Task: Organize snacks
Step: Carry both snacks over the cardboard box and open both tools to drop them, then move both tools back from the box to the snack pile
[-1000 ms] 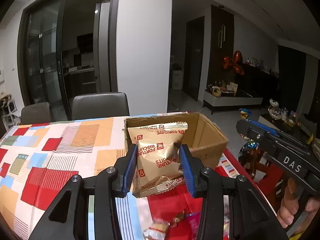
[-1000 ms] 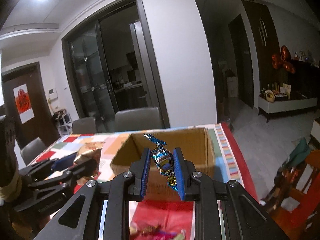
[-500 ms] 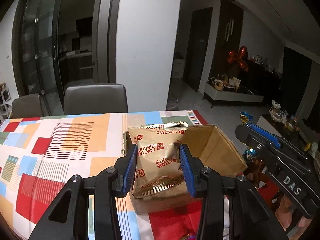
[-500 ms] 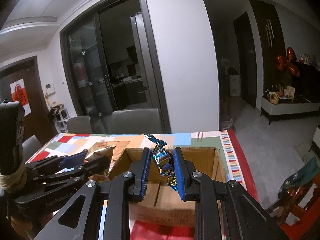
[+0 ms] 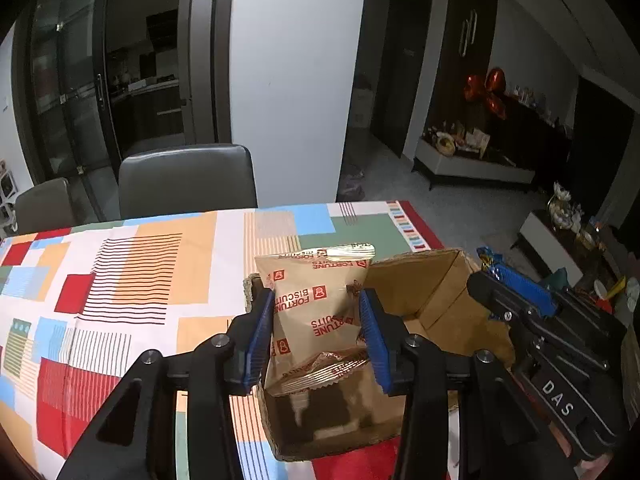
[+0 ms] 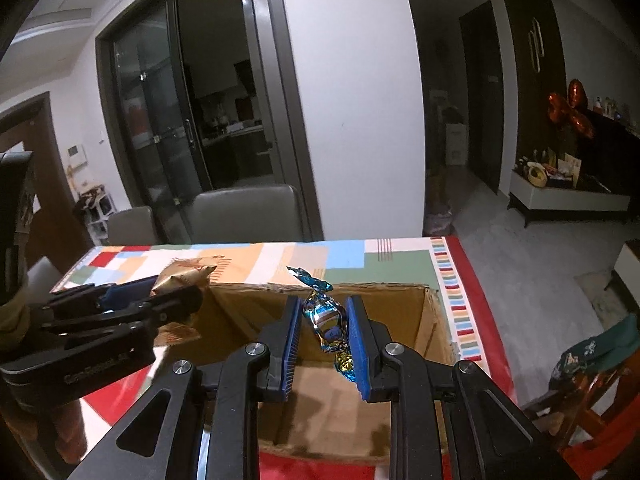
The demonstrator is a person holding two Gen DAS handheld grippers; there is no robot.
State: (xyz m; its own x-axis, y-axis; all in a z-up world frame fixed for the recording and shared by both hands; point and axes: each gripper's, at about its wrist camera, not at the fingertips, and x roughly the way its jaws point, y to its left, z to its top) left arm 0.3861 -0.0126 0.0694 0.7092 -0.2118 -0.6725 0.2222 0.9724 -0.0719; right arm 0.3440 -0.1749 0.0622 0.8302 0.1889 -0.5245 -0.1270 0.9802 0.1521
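Observation:
My left gripper (image 5: 318, 334) is shut on a tan Fortune Biscuits packet (image 5: 316, 312) and holds it above the left end of the open cardboard box (image 5: 432, 300). My right gripper (image 6: 323, 338) is shut on a blue foil-wrapped candy (image 6: 326, 320) and holds it over the middle of the same box (image 6: 430, 320). The left gripper with the packet (image 6: 182, 274) shows at the left of the right wrist view. The right gripper (image 5: 516, 292) shows at the right of the left wrist view.
The box stands on a table with a patchwork cloth (image 5: 140, 272), close to its right edge. Grey chairs (image 5: 188, 180) stand behind the table. A wooden chair (image 6: 592, 384) with green fabric is beside the table on the right.
Both grippers have moved forward and up with their snacks, from in front of the box to above its opening. Loose sweets near the front edge have dropped out of view.

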